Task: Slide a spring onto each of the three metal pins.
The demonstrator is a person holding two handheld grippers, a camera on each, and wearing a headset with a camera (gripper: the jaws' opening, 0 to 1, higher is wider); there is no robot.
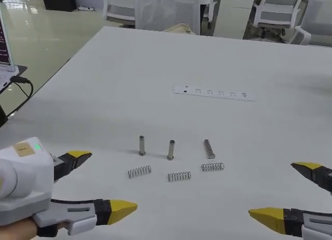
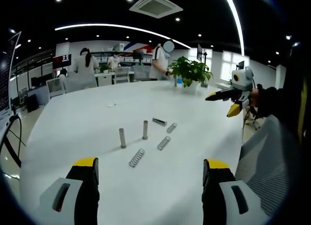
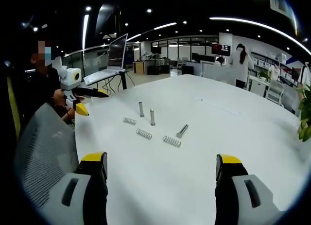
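Three metal pins sit mid-table: the left pin (image 1: pixel 141 145) and middle pin (image 1: pixel 171 150) stand upright, while the right pin (image 1: pixel 209 149) lies on its side. In front of each lies a spring: left spring (image 1: pixel 139 171), middle spring (image 1: pixel 179 176), right spring (image 1: pixel 212 167). My left gripper (image 1: pixel 108 180) is open at the near left, empty, well short of the springs. At the near right my right gripper (image 1: pixel 290 191) is open and empty too. The left gripper view shows the pins (image 2: pixel 145 129) and springs (image 2: pixel 136 157) ahead; the right gripper view shows the same pins (image 3: pixel 152 116).
A white power strip (image 1: pixel 213 92) is set into the table beyond the pins. A laptop with a cable (image 1: pixel 21 84) stands past the left edge. Office chairs (image 1: pixel 166 12) line the far side. People stand in the background.
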